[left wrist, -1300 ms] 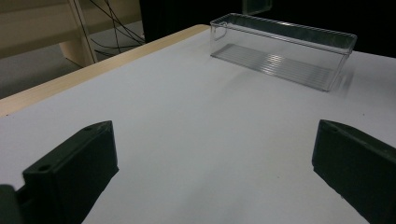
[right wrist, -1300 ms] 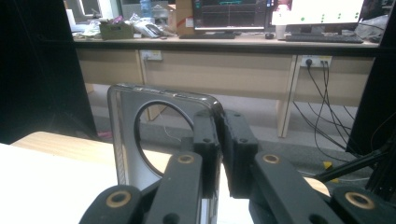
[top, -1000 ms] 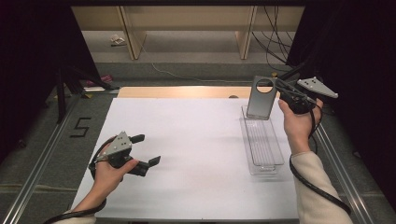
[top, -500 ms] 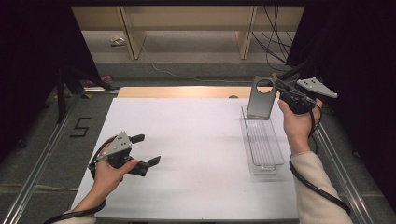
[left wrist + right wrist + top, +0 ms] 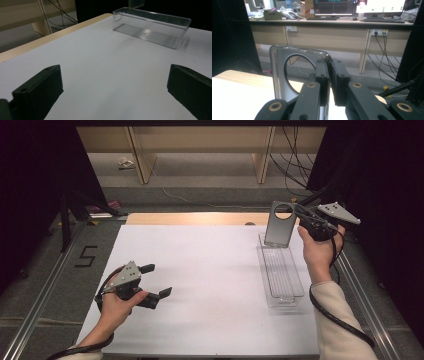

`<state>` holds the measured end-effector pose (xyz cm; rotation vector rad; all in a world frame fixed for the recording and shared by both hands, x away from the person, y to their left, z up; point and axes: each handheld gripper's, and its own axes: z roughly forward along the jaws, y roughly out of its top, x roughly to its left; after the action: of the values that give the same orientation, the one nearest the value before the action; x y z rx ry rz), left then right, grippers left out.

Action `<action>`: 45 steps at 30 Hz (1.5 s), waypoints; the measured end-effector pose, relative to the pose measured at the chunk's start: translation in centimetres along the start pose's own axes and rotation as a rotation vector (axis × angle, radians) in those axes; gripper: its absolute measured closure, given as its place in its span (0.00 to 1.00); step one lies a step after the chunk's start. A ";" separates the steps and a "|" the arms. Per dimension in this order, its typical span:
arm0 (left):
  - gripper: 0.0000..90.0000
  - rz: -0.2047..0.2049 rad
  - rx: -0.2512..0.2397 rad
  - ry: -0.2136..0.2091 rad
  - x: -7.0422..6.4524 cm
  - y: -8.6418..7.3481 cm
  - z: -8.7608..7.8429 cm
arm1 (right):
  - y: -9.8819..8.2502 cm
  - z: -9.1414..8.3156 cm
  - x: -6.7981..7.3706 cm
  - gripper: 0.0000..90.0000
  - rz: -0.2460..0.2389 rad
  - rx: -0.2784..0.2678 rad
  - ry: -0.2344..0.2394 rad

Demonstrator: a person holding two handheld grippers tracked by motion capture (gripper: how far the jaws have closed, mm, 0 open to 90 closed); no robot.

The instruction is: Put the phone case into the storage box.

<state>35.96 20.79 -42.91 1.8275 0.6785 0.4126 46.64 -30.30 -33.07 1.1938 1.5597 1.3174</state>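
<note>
1. Right gripper (image 5: pixel 300 222) is clamped on the edge of a phone case (image 5: pixel 280 224), holding it upright over the far end of the clear tray (image 5: pixel 281 275), probably to drop it in.
2. Left gripper (image 5: pixel 156 281) hangs low over the mat (image 5: pixel 210 270), jaws wide apart, nothing in them.
3. Versus a second ago: nothing's moved, both hands parked.

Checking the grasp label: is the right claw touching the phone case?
Touching. In the right gripper view the right claw is closed on the phone case, its edge pinched between the jaws.
</note>
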 end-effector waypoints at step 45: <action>0.00 -0.003 0.001 0.001 0.1 -0.1 0.0 | -0.4 0.8 -0.5 0.94 -0.006 0.011 -0.016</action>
<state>35.98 20.86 -43.00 1.8276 0.6821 0.4108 47.48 -30.54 -33.59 1.2026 1.5595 1.2936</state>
